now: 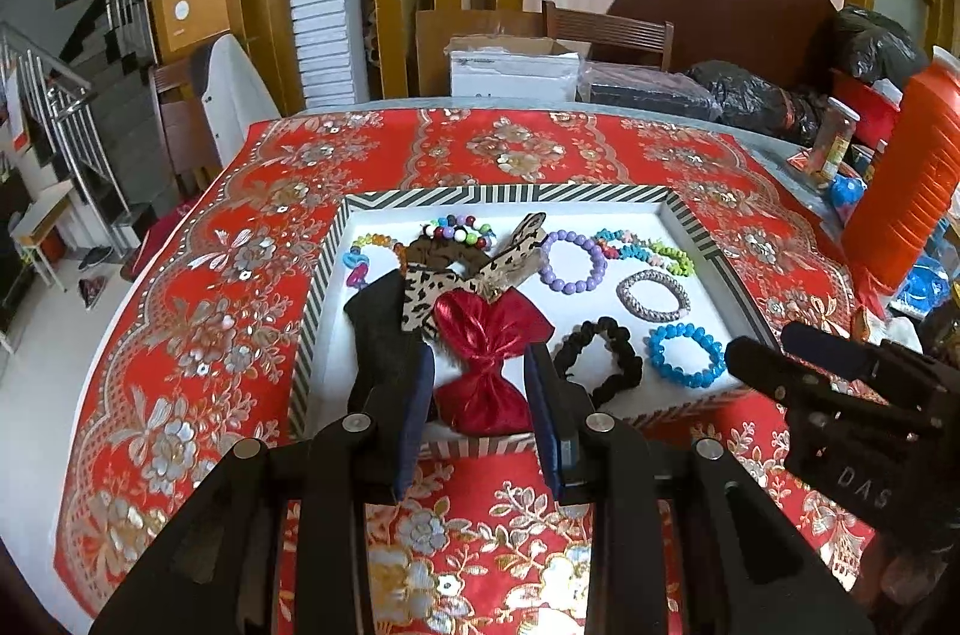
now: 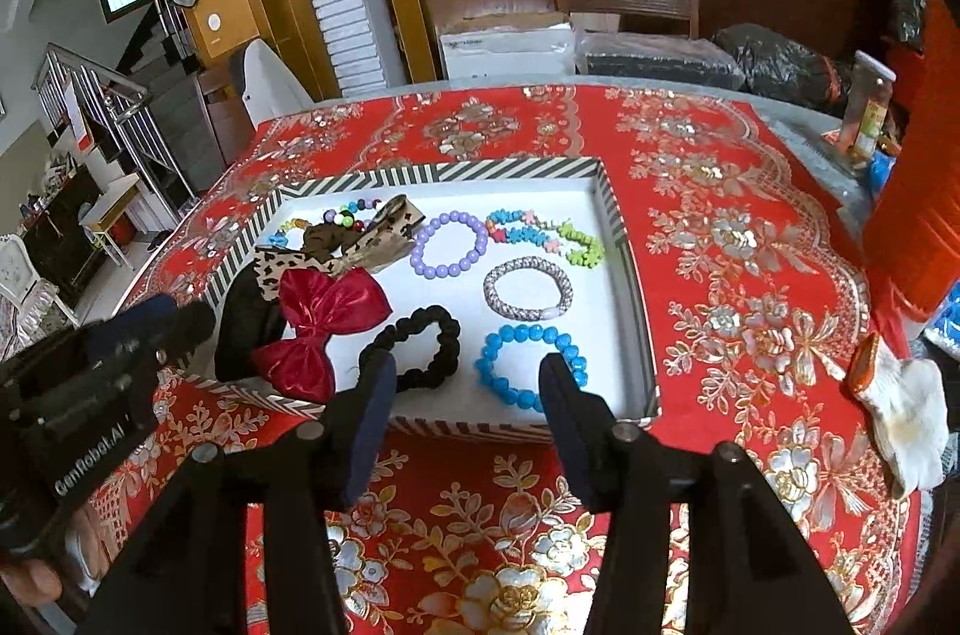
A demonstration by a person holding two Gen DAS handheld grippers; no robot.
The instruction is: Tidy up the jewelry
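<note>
Nearest the cameras, both grippers hang above the red floral cloth (image 2: 750, 239) that covers the table. The left gripper (image 1: 480, 383) has its jaws spread wide and empty, framing the red satin bow (image 1: 486, 353) at the tray's near edge. The right gripper (image 2: 465, 383) is just as wide apart and holds nothing; its blue pads sit over the tray's front rim, between the black scrunchie (image 2: 420, 344) and the blue bead bracelet (image 2: 528, 359).

Into the striped tray (image 2: 624, 263) now, where all the jewelry lies on a white floor. On the near row, from the left: a black fabric piece (image 1: 384, 329) tucked partly under the bow, the bow itself, the scrunchie just beside it, then the blue bracelet. Behind the blue one rests a silver woven bracelet (image 2: 528, 288), apart from its neighbours. Further back, a purple bead bracelet (image 2: 451, 245) lies beside a string of turquoise and green chip beads (image 2: 540, 233). To the left, leopard-print bows (image 1: 474, 269) pile up against the red one, and a multicoloured bead bracelet (image 1: 459, 230) sits at the back-left corner, partly under them.

Off the tray, a white glove (image 2: 906, 413) lies on the cloth at the right. At the table's far right stand an orange jug (image 1: 912, 179) and a small jar (image 1: 837, 137). Beyond the table: a white carton (image 1: 513, 68), black bags (image 1: 750, 95), a wooden chair (image 1: 606, 29).
</note>
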